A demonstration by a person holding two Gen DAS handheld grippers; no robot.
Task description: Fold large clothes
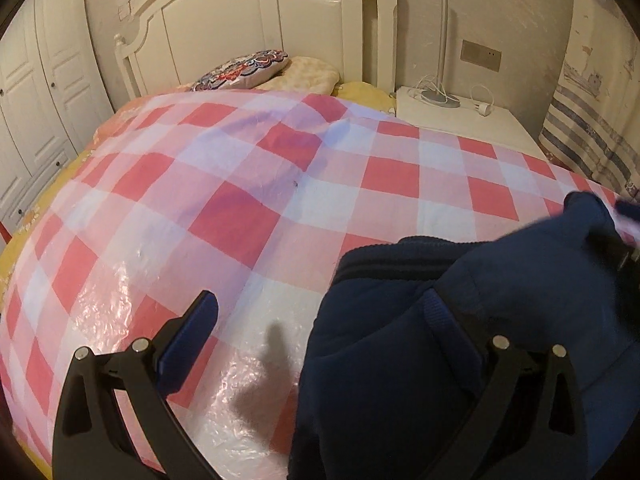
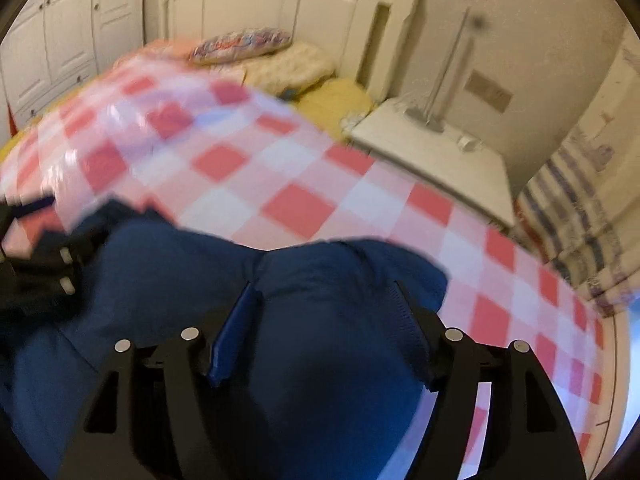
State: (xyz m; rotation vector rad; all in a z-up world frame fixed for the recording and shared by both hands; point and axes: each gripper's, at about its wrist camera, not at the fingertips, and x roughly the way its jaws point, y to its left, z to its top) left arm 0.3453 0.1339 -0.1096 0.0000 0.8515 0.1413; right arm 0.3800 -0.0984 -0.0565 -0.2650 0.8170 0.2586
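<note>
From my feed, off-task items: red-and-white checked cover [image 1: 248,216] under a glossy clear sheet, spread over the bed; white headboard [image 1: 256,28] at the far end; patterned cushion [image 1: 240,70] resting against a pale pillow [image 1: 308,74]; yellow bedding [image 1: 362,92] beside them; white nightstand [image 1: 460,120] carrying a lamp [image 1: 442,44] and cable; white wardrobe [image 1: 36,92]; striped curtain [image 1: 592,136].

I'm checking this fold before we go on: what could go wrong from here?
1. The navy garment lies bunched between the open right gripper, so closing may pinch several layers.
2. The left gripper has one finger buried in cloth; it may snag.
3. The shiny checked plastic cover could let the garment slide.
</note>
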